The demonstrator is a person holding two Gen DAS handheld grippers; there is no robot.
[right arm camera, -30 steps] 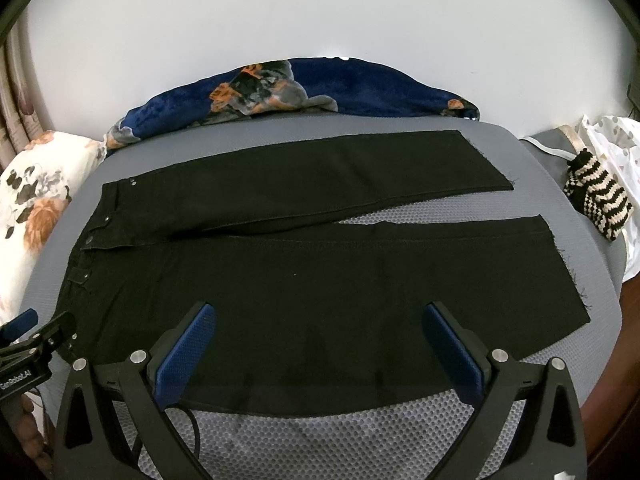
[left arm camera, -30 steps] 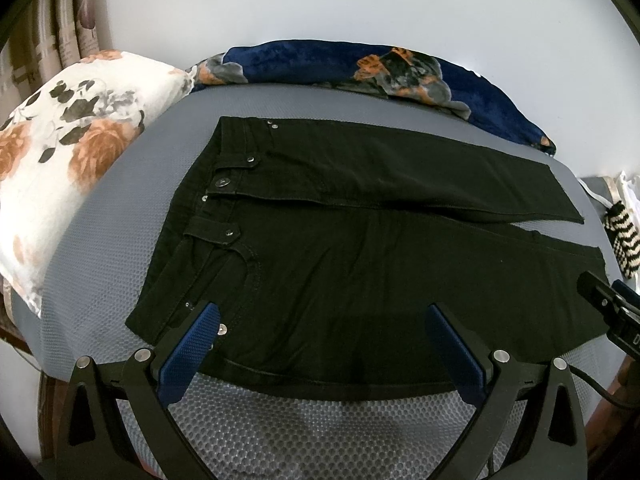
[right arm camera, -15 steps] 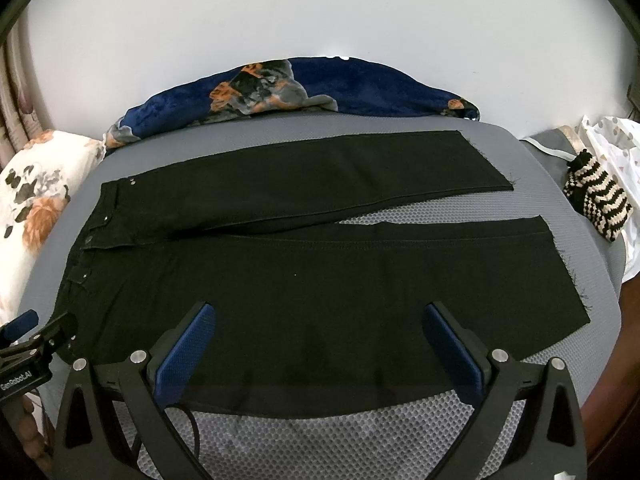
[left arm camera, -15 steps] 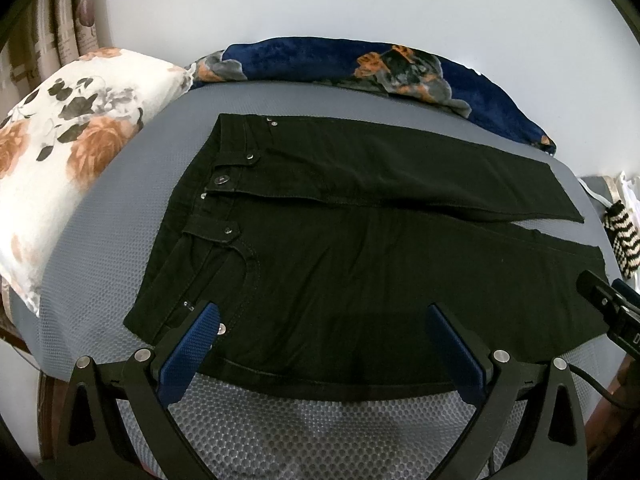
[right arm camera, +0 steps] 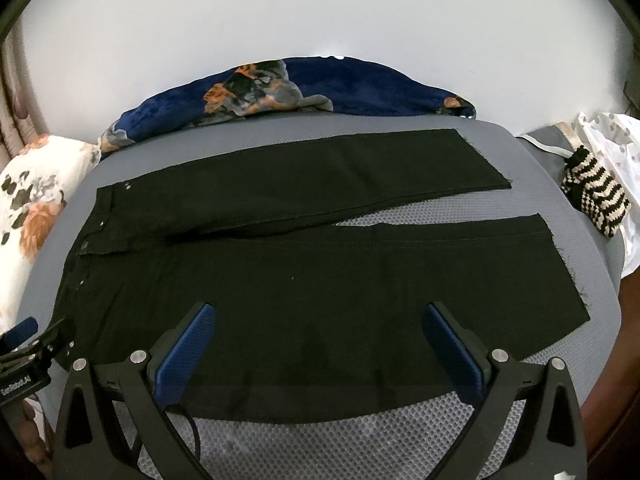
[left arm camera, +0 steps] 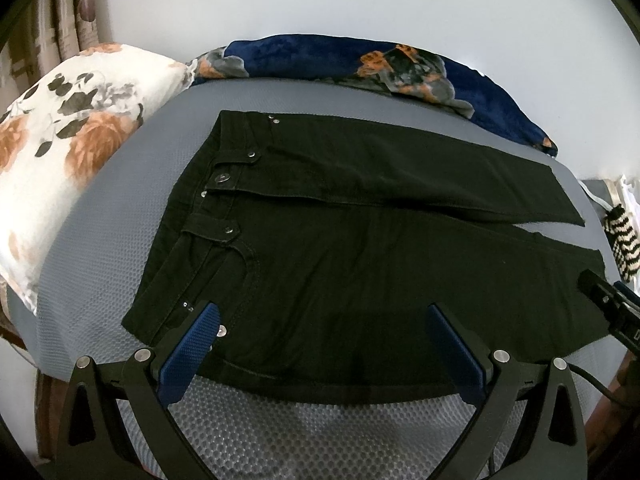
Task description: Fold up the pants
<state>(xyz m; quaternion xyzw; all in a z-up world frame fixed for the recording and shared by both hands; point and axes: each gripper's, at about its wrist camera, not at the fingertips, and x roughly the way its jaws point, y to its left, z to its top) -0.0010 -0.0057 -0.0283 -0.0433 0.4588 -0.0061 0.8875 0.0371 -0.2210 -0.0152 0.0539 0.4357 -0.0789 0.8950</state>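
- I am looking at the black denim pants (left arm camera: pixel 360 264), which are lying flat and unfolded on the grey mesh-covered bed (left arm camera: pixel 104 240), waistband toward my left, both legs running off to my right with a narrow wedge of bed showing between them near the hems (right arm camera: pixel 420 216).
- I am judging this to be the very opening step: no fold is made yet, and I am lining both tools up over the near edge of the near leg.
- I am holding the left gripper (left arm camera: pixel 324 320) over the hip and pocket area, its blue-padded fingers (left arm camera: pixel 192 348) spread wide with nothing between them.
- I am holding the right gripper (right arm camera: pixel 320 320) further along the same leg, fingers (right arm camera: pixel 452 348) equally wide and empty.
- Next, I am expecting to lower both, pinch the near edge and carry that leg over onto the far one, keeping the two pinches level so the cloth is not skewing.
- Around the pants, a white floral pillow (left arm camera: pixel 60 148) is sitting by the waistband, a navy floral blanket (right arm camera: pixel 288 88) is bunched along the wall, and a black-and-cream striped knit (right arm camera: pixel 596 196) is lying beyond the hems.
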